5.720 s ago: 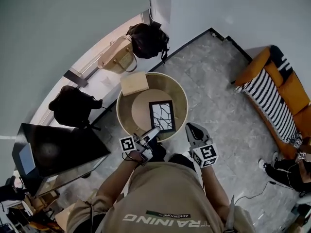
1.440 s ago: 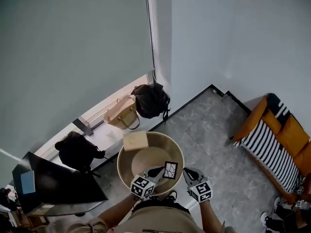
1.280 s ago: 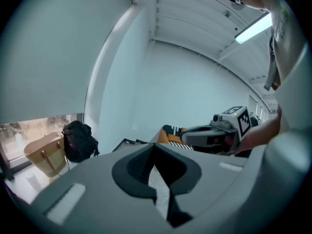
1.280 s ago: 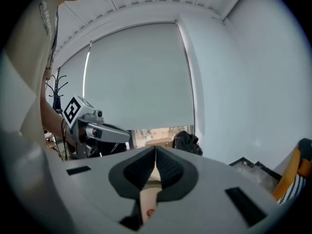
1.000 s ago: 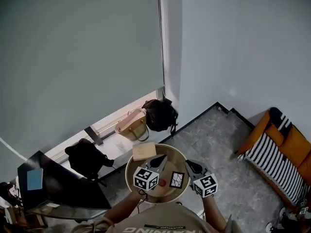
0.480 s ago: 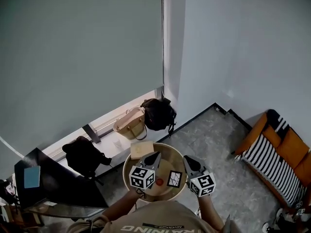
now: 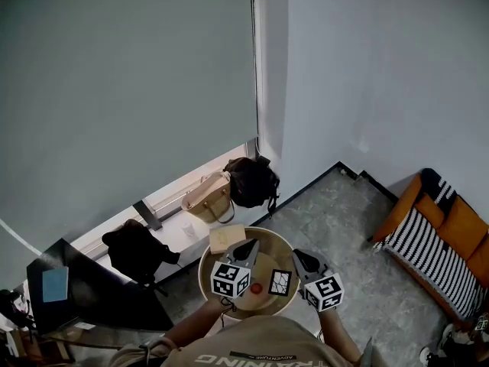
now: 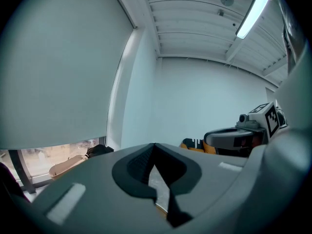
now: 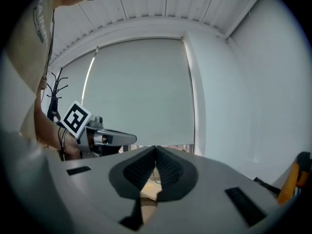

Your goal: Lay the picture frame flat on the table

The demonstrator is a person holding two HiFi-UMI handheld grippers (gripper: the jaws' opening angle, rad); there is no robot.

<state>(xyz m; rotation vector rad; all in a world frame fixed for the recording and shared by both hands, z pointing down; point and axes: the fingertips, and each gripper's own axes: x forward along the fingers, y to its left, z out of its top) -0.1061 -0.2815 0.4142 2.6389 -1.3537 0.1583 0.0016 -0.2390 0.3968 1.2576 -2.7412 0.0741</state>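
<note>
The black picture frame (image 7: 280, 282) with a white cracked-pattern print lies flat on the round wooden table (image 7: 284, 245), right of its middle. My left gripper (image 7: 248, 245) hovers over the table's left half, left of the frame and apart from it, shut on nothing (image 8: 154, 145). My right gripper (image 7: 298, 255) hangs just right of the frame, clear of it; its pads meet at the tip (image 9: 156, 147) with nothing between them. Both point roughly level toward the window wall.
A pale wooden box (image 7: 228, 238) sits at the table's far edge, and a small red thing (image 7: 257, 287) lies beside the frame. On the sill beyond are a tan handbag (image 7: 205, 197) and black bags (image 7: 250, 182). An orange sofa (image 7: 439, 239) stands right, a dark desk (image 7: 92, 300) left.
Since the oldest frame the head view has tilted up to the wall, and the left gripper has left the frame's near corner. Over the last second nothing has visibly moved.
</note>
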